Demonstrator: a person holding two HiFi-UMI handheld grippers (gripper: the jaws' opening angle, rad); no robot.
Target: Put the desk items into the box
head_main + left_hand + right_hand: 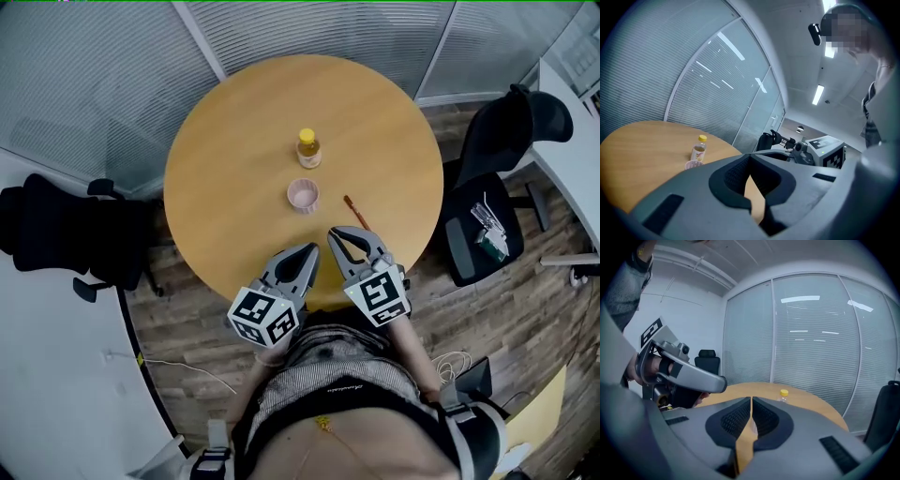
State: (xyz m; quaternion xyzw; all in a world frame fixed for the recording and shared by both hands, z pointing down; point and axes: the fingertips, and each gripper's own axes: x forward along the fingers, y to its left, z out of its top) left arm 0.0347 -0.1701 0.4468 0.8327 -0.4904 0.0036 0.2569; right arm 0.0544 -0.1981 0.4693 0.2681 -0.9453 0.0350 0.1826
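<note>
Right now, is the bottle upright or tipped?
Upright: the bottle stands on the table, yellow cap on top, seen in head and left gripper views.

Matt wooden table (pixel 225 187), clear plastic bottle (pixel 308 149)

No print legible anywhere; label on the bottle (pixel 307 148), twelve o'clock of the cup (pixel 303 195), too small.

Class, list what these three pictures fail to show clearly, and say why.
Box: in no view.
Thin stick: head view, too small to identify.
Cup: left gripper view, lower part behind the left claw.
Bottle: right gripper view, body behind the right claw.
</note>
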